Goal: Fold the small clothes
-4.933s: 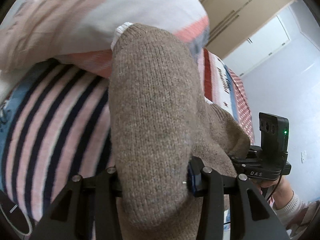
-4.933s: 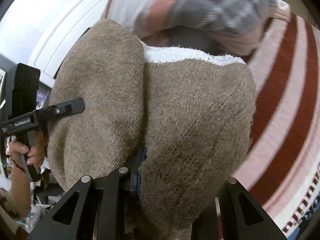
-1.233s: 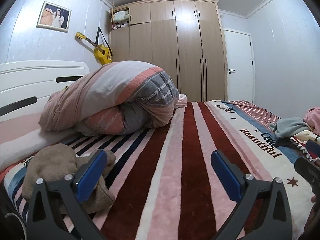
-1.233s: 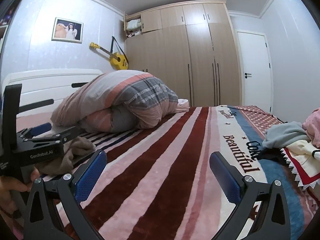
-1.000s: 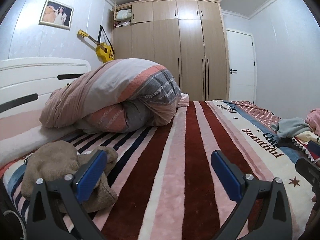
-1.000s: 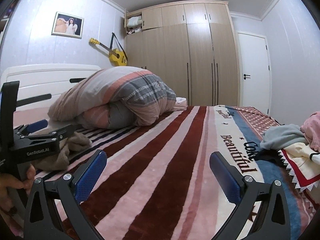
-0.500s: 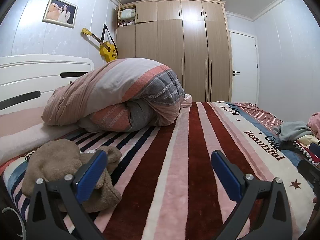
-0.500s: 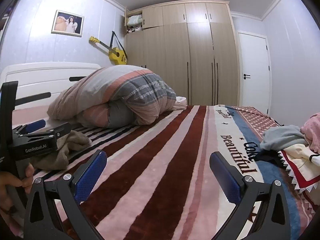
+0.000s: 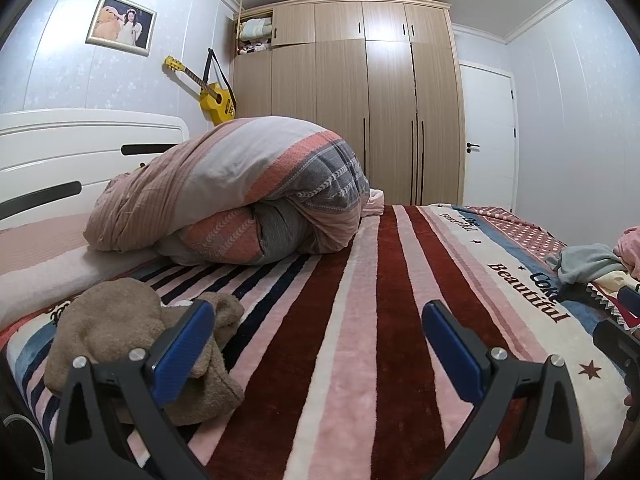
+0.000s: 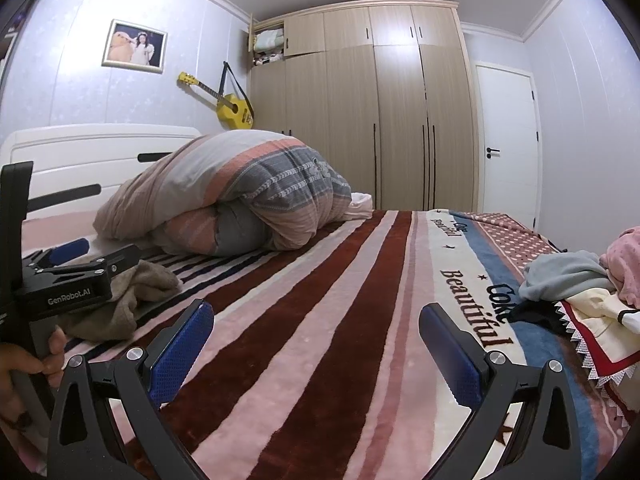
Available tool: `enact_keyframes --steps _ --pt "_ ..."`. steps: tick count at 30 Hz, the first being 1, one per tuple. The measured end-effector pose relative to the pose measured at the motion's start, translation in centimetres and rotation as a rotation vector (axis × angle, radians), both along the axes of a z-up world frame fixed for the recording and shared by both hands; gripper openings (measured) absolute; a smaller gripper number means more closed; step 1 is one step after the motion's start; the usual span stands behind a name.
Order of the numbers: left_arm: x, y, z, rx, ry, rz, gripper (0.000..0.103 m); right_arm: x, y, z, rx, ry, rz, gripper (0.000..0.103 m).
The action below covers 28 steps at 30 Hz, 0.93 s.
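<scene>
In the left wrist view, the left gripper (image 9: 318, 346) fills the bottom of the frame with its two blue-padded black fingers spread wide and nothing between them. The crumpled brown knitted garment (image 9: 120, 336) lies in the lower left of the frame on the striped plush blanket (image 9: 360, 320), outside the claw: the left blue pad overlaps its right edge in the picture, but whether it touches the cloth cannot be told. The garment sits in a loose heap with a sliver of white lining showing near its top.

In the right wrist view, the right gripper (image 10: 316, 344) is likewise released, its pads wide apart over bare red and pink stripes at the bottom centre. Here the brown garment (image 10: 132, 296) appears at the left middle of the frame, well apart from this claw and partly hidden behind the black body of the left gripper, which a hand (image 10: 28, 360) holds at the left edge.

A pile of loose small clothes in grey, pink and cream (image 10: 580, 284) lies at the right edge. A rolled striped quilt (image 9: 240, 192) sits at centre left, before the wooden wardrobe (image 9: 360, 100).
</scene>
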<state>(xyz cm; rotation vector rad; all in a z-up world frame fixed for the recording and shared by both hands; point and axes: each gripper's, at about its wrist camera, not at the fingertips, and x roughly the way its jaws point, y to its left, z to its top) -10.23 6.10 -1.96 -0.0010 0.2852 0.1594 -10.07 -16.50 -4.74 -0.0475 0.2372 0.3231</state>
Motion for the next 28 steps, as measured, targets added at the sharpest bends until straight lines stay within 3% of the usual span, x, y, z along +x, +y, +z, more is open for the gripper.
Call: enact_keyframes --steps 11,16,28 --pt "0.5 0.0 0.6 -0.002 0.000 -0.004 0.102 0.3 0.1 0.3 -0.007 0.003 -0.005 0.102" --pt "1.5 0.2 1.2 -0.050 0.011 -0.024 0.102 1.0 0.3 1.3 -0.057 0.020 -0.005 0.102" --pt "0.2 -0.8 1.1 0.009 -0.012 -0.018 0.102 0.2 -0.6 1.3 -0.036 -0.002 -0.002 0.102"
